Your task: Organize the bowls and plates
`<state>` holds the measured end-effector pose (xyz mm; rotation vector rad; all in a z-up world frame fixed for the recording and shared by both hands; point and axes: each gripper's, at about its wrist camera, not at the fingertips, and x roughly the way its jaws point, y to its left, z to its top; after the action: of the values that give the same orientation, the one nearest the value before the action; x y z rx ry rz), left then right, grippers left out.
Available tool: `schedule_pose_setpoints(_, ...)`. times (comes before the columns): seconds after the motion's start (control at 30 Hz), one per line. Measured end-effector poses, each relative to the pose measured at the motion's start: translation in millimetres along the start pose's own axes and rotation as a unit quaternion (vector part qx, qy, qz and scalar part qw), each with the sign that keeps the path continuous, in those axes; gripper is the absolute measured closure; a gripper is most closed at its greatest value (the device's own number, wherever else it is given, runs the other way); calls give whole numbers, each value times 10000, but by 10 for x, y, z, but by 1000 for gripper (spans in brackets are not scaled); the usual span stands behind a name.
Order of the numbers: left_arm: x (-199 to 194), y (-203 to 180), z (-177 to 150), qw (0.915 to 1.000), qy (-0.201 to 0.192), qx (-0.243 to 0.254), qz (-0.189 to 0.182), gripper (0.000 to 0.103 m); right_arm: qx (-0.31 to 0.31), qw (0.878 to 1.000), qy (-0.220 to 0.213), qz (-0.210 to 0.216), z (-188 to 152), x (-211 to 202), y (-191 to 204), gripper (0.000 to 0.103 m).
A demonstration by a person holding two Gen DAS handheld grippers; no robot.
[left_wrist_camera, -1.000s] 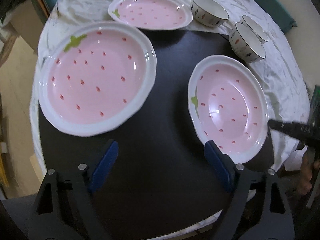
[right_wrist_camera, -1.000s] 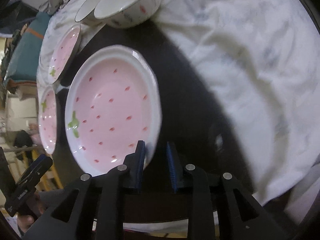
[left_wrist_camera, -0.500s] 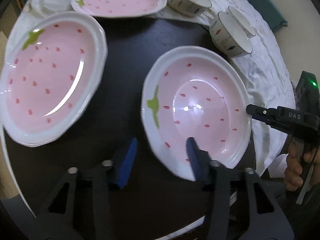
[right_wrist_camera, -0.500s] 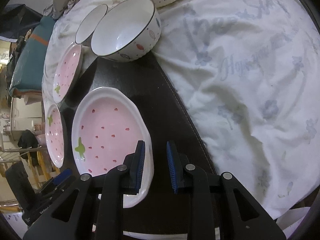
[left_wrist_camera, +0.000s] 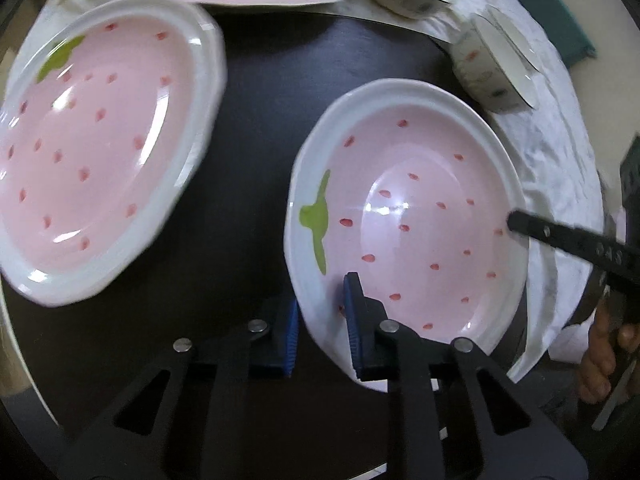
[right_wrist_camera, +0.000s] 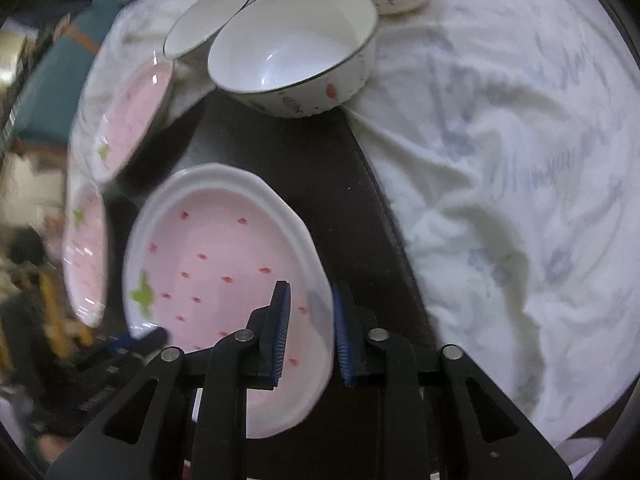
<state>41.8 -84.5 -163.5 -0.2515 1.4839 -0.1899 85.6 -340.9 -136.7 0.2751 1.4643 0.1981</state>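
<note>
Dark surface (left_wrist_camera: 248, 128): plate (left_wrist_camera: 404, 220) gripped both sides, left tool (left_wrist_camera: 320, 330) lower-left rim (just closed), right tool (right_wrist_camera: 308, 330) probably right rim.

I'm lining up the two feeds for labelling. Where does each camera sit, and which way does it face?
Left wrist: on the left hand-held gripper, facing steeply down at the strawberry plate whose near rim it straddles; a hand shows at right.
Right wrist: on the right hand-held gripper, facing down across the same plate's opposite rim towards a white bowl.
Shared: that plate, both hand-held grippers.
</note>
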Motion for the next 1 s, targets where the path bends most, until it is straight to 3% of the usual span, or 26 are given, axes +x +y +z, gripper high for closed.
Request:
schedule_pose_setpoints(0.1, -26, 108, -35, 9998, 34, -168, 95, 86, -45, 9996, 181, 214, -47, 46, 52, 86)
schedule_pose_setpoints(0.23, -67, 172, -75, 9998, 131, -143, 1, 83, -329, 9990, 249, 144, -107, 85, 216, 87)
schedule_pose_setpoints(0.3, -144, 232, -122, 9996, 187, -193, 89, 74, -209, 9996, 183, -2, -58, 30, 219, 87)
schedule_pose_setpoints(0.37, -309, 330, -197, 9994, 129, -280, 166, 50, -329, 9990, -161, -257, -9, -127, 304, 83)
schedule_pose_setpoints(0.47, -599, 546, -269, 9985, -182, -465, 230, 32, -531, 9967, -592, -137, 52, -357, 508, 83)
schedule_pose_setpoints(0.53, -783, 747, -231, 9964, -511, -631, 256, 31, -654, 9956, -613, 288, 124, -394, 713, 83)
schedule_pose_setpoints(0.7, -1017, 1373, -100, 9835, -1062, -1434, 308, 31, -751, 9887, -56, 1293, 299, -62, 1281, 83)
schedule_pose_setpoints(0.83, -1018, 1823, -37, 9645, -1282, -2295, 243, 32, -959, 9872, 167, 1261, 374, 270, 1680, 83)
schedule_pose_setpoints(1.0, -858, 2024, 185, 9571, -1179, -2642, -170, 33, -440, 9837, 333, 1714, 543, 596, 1796, 83)
